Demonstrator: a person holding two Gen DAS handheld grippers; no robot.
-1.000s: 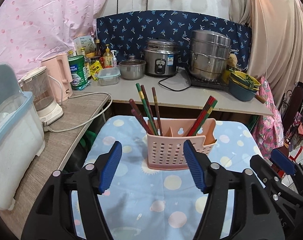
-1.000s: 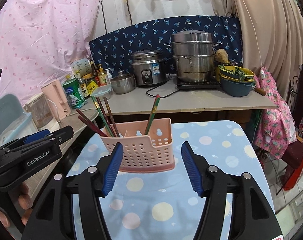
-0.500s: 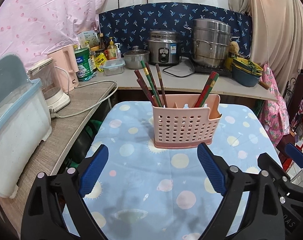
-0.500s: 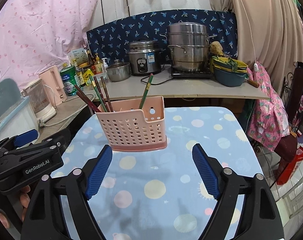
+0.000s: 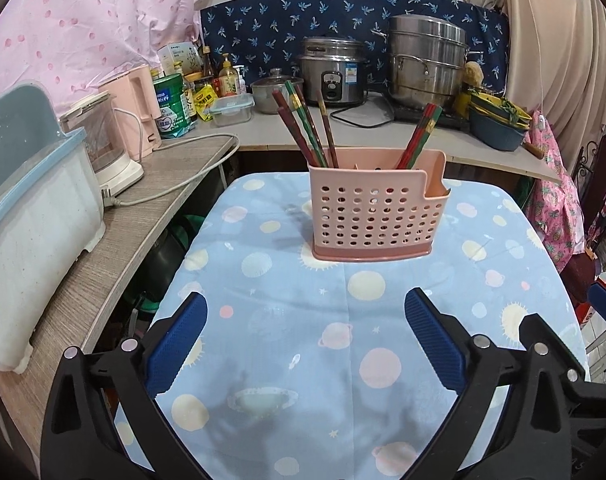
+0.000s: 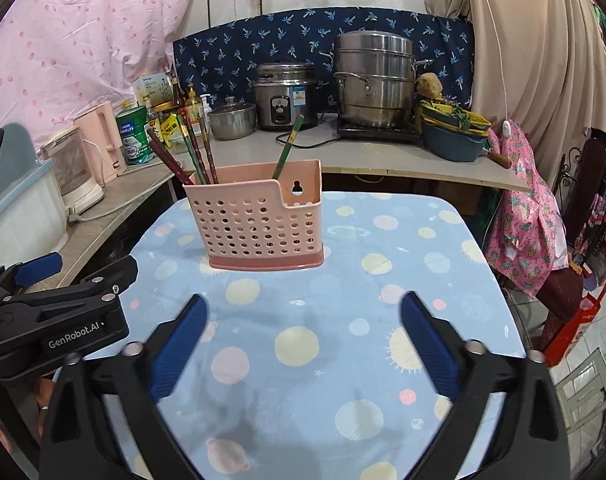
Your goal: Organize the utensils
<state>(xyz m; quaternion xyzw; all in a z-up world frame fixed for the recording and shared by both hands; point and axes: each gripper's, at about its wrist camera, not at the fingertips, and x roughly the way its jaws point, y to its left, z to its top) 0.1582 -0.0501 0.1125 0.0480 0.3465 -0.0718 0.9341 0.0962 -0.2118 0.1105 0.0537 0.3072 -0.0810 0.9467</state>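
The pink perforated plastic utensil caddy stands upright near the middle of the counter covered with a light-blue planet-print cloth. Dark red and green lacquered chopsticks lean in its left compartment, and a second red-and-green bundle leans in the right one; from the right wrist view only one green stick shows there. No loose utensil lies on the cloth in either view, so the sorting looks finished or very nearly so, and this reads as the let-go after the last placing.

The left tool and the right tool both hang above the near part of the cloth, well apart from the caddy, each with its jaws spread wide after just opening further, and nothing between them.

If anything remains, the next move calls for finding another stray piece, since none is in sight. Behind the caddy, a steel rice cooker and a stacked steel steamer pot sit on the rear worktop, and a white lidded bin stands at the left. Nothing blocks the way to the caddy.
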